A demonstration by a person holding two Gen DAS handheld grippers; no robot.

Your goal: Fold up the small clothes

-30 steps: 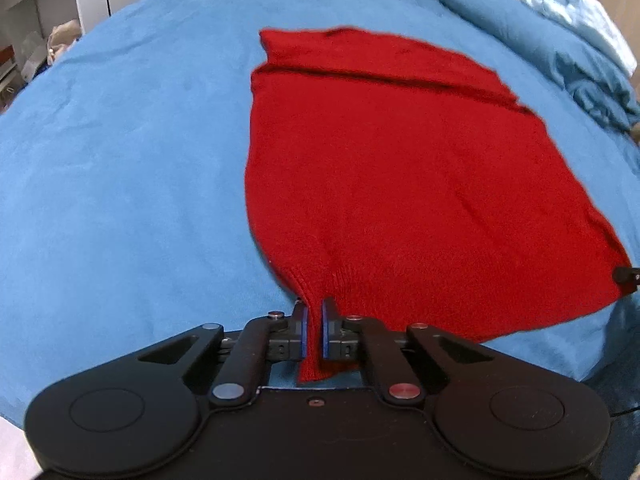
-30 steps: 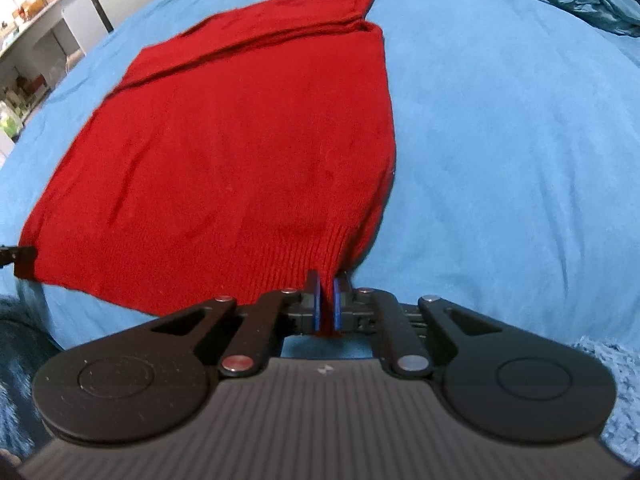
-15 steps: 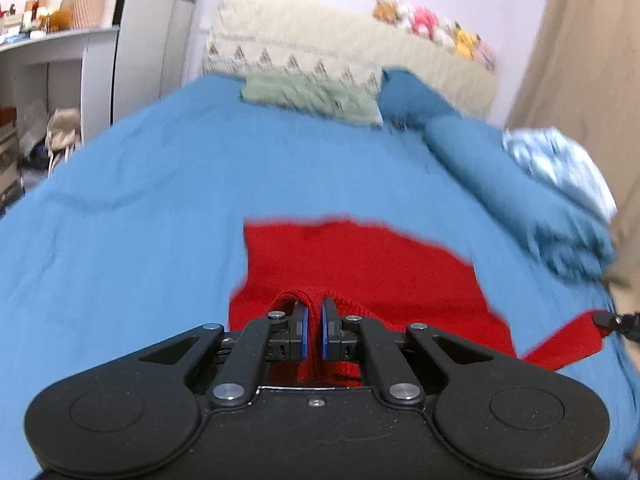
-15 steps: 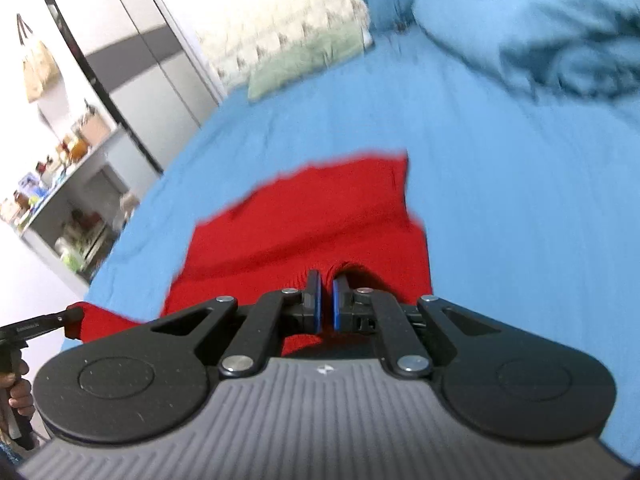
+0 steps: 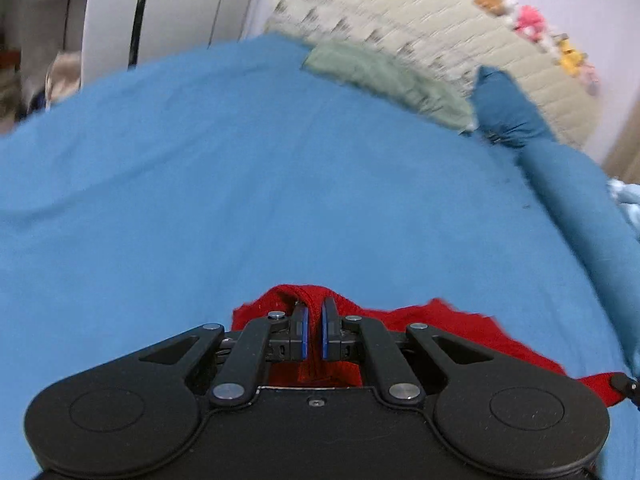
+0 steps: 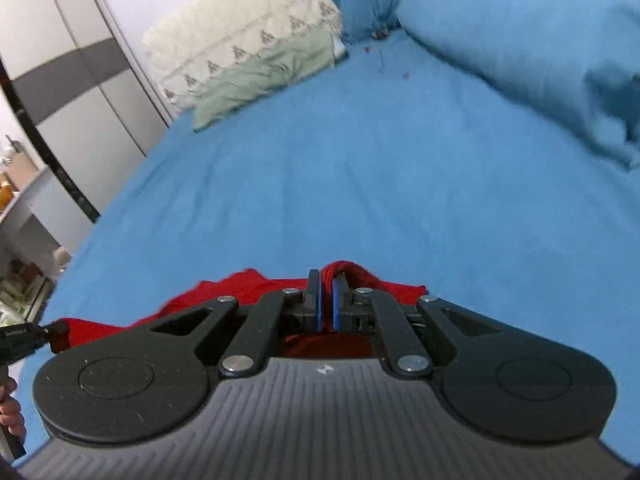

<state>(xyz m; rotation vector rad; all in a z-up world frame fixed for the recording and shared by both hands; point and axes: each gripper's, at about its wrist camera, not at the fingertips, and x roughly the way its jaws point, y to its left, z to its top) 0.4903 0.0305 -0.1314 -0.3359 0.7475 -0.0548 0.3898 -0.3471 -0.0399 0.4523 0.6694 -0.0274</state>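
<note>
Since a second ago both grippers have lifted the near hem of the red sweater (image 5: 472, 330) up and carried it toward the far end of the bed, so most of the flat spread that filled the view before is now out of sight under the tools and only a bunched strip shows.

Biggest thing in view is the blue bed sheet (image 5: 240, 200), stretching off to a cream headboard (image 5: 420, 36) at the far end, with a green pillow (image 5: 384, 80) and a dark blue pillow (image 5: 508, 116) up against it. On the right there's a rumpled blue duvet (image 6: 520, 52).

The sweater sits right at the near edge of both views, draped between the two tools. It's a bright red knit, humped up in a little ridge where each tool pinches it.

Left gripper (image 5: 312, 334) is clamped on the sweater's left corner, with red fabric squeezed between the blue pads. Right gripper (image 6: 325, 306) is closed on the right corner the same way, a fold of knit poking up past its tips. From the right wrist view the sweater runs left to where the other tool holds it.
</note>
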